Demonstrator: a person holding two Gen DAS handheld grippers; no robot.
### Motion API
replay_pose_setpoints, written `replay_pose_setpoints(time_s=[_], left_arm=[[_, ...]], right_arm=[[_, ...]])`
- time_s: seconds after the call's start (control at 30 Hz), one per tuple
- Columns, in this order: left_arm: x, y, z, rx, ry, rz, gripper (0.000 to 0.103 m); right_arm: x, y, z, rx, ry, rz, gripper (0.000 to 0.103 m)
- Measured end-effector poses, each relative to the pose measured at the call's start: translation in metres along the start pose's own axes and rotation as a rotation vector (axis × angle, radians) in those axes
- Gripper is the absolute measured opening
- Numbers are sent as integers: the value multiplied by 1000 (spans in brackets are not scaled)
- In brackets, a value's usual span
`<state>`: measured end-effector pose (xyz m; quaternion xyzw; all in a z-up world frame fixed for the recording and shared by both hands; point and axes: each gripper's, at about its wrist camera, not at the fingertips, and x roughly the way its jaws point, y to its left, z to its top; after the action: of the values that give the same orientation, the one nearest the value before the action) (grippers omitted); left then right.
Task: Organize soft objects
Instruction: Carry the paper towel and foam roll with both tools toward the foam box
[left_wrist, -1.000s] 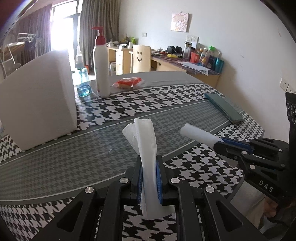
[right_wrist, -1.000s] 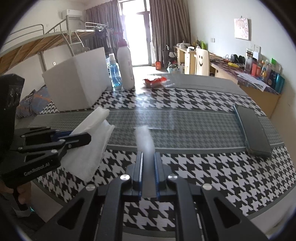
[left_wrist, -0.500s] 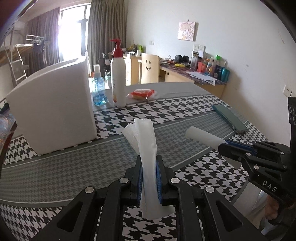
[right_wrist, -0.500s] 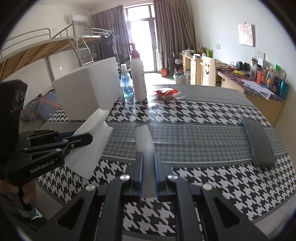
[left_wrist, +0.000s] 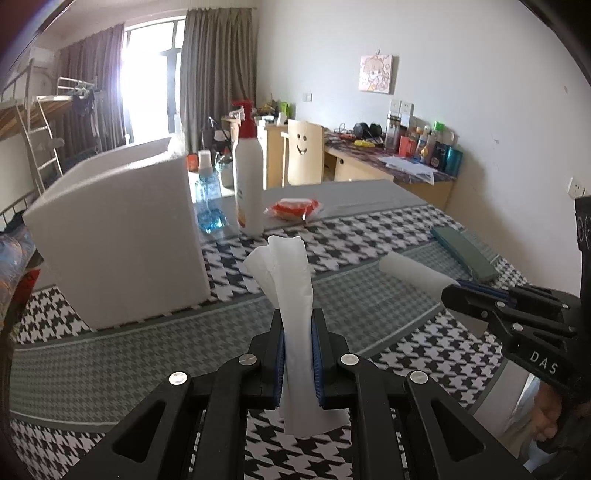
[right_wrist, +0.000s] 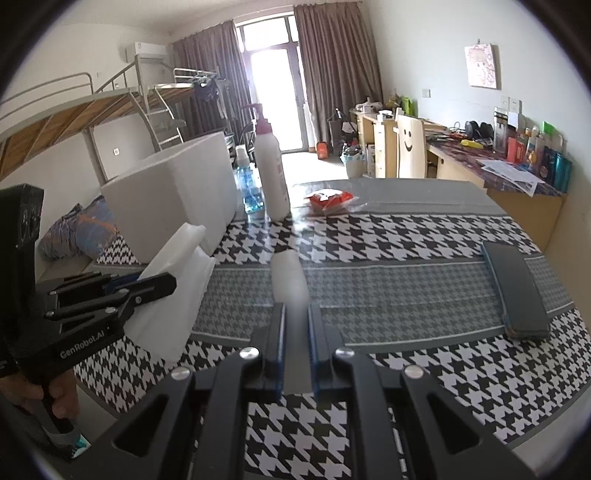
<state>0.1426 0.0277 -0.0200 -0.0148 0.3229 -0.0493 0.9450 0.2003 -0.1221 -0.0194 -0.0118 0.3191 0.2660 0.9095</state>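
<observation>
Above table (left_wrist: 369, 236), tissue (left_wrist: 295, 306) between jaws

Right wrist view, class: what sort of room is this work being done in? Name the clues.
Probably a lived-in studio or dorm-style room: a loft bed with a ladder, a cluttered desk along the wall, and a table under a houndstooth cloth.

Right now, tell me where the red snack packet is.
The red snack packet lies on the grey far part of the table, just right of the white pump bottle, in both wrist views.
</observation>
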Motion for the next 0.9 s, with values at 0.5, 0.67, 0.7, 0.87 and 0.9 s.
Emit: replay_pose_setpoints(time_s=[0.5,0.67,0.7,0.87,0.9], left_arm=[[-10,6,23,16,-46,27,14],[-14,5,29,25,-65,33,14],[-16,6,29,25,-69,34,14],[-21,10,36,25,-86,33,14],[-22,11,37,24,-90,33,14]], right_arm=[[-4,10,21,-19,-65,28,14],[-6,10,27,-18,-81,34,14],[-6,10,28,-19,-84,34,14],[-9,9,34,-17,-101,38,14],[-9,9,34,-19,-102,38,14]])
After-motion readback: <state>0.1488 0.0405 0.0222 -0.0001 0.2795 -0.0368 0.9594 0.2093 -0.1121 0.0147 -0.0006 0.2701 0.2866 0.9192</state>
